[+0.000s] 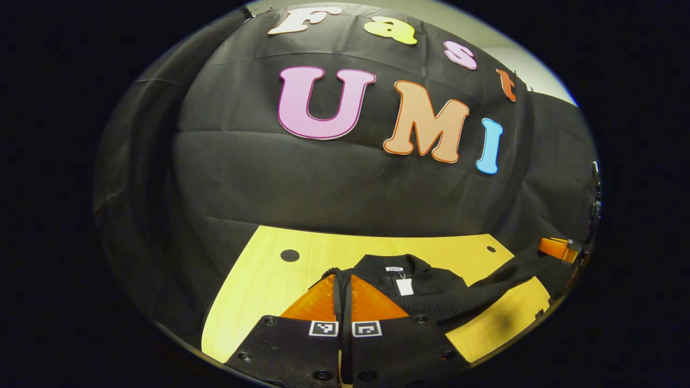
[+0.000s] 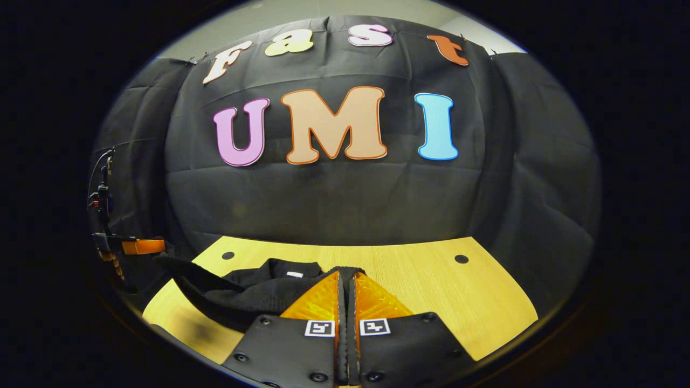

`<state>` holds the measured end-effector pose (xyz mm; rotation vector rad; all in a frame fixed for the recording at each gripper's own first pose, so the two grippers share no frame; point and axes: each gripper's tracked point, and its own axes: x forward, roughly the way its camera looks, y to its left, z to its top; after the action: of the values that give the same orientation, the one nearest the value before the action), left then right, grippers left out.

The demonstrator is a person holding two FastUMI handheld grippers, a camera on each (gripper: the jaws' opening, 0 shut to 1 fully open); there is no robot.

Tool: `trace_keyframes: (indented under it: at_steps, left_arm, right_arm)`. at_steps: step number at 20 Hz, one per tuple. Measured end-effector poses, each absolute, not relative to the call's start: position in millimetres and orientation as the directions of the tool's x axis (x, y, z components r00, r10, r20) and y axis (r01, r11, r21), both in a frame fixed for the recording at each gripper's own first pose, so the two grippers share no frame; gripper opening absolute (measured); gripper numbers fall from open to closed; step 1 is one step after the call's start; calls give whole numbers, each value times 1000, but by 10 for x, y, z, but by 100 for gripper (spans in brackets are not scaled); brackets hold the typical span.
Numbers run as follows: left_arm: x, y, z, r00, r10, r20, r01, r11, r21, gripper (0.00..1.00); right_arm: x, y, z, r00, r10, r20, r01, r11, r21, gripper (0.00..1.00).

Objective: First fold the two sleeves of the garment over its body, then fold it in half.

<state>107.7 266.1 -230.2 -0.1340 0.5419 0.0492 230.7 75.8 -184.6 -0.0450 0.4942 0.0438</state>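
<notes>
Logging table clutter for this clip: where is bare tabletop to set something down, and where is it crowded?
Right gripper view: bare table to the right of the right gripper, up to the wall cloth. Left gripper view: bare wood left of the left gripper, around the dark hole. Between the grippers it is crowded: the black garment lies there, sleeves lifted, both grippers shut on cloth.

The left gripper view is taken from low over the near edge of the worktop (image 1: pixel 259 269), along the left gripper (image 1: pixel 343 293) toward the booth wall, with the black garment (image 1: pixel 431 293) close ahead and to its right. The right gripper view is taken from a similar low, close position along the right gripper (image 2: pixel 346 293), the garment (image 2: pixel 253 293) lying ahead and to its left. The worktop (image 2: pixel 431 280), the garment and the wall are shared by both views, and each gripper is seen at the edge of the other's view.
</notes>
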Motion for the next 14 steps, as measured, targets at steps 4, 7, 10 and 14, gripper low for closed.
trace_keyframes:
  at_steps: [4,7,10,14]
  left_arm:
    - [1313,2708,-2391,851,-2,-525,-60,993,-101,0]
    - [1485,2817,-2435,855,31,-518,-78,994,-70,0]
    - [1647,3239,-2209,888,205,-411,-205,978,44,43]
    - [1699,3174,-1881,934,173,-312,-162,985,62,94]
  right_arm:
    - [2583,797,-1904,876,-2,-483,-20,999,-40,3]
    - [2779,816,-1919,881,-24,-473,7,999,-38,0]
    - [2969,696,-1904,884,-111,-455,91,994,-65,51]
    - [2921,765,-1628,923,-143,-358,111,988,-108,99]
